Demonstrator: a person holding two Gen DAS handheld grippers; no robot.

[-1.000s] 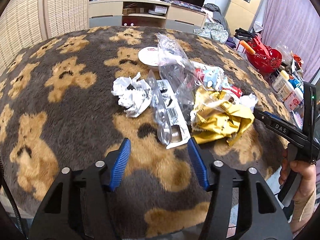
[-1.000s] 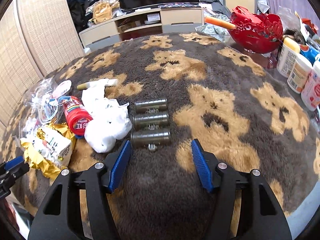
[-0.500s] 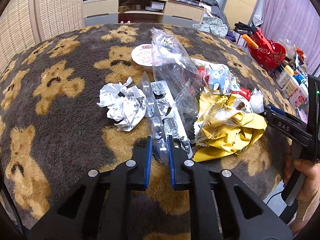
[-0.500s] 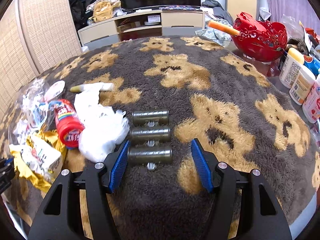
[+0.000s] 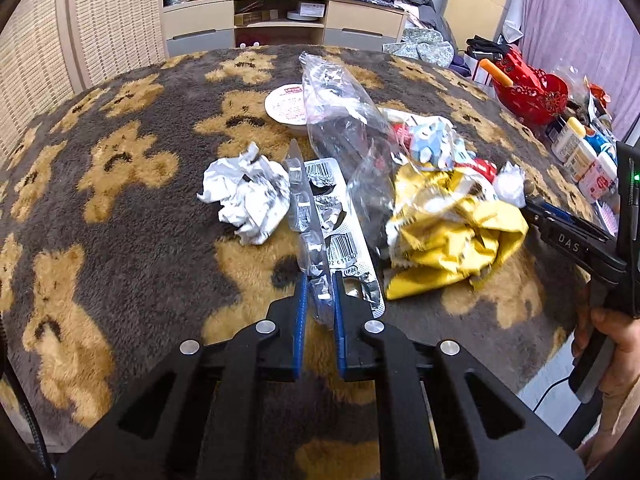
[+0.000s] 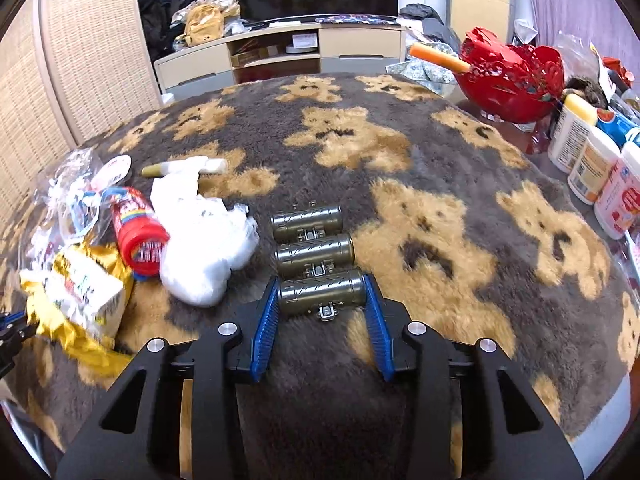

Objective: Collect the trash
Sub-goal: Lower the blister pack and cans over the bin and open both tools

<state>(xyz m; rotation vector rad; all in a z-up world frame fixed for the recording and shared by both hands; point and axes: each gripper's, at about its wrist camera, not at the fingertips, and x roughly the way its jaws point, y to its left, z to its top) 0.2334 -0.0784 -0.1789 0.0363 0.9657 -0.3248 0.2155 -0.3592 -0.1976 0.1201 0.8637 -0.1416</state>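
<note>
Two grippers are working over a grey plush blanket (image 5: 132,240) patterned with tan bears. The left gripper (image 5: 319,280) is pinching the near end of a clear blister pack (image 5: 306,216), its blue pads narrowed onto the plastic; the pack is lying beside a barcoded foil backing (image 5: 344,236), between a crumpled white paper ball (image 5: 246,196) and a yellow wrapper (image 5: 452,228). The right gripper (image 6: 322,300) is closing its fingers against both ends of the nearest of three olive-green cylinders (image 6: 322,292) lying in a row, just beside a white plastic bag (image 6: 204,248) and a red bottle (image 6: 138,230).
</note>
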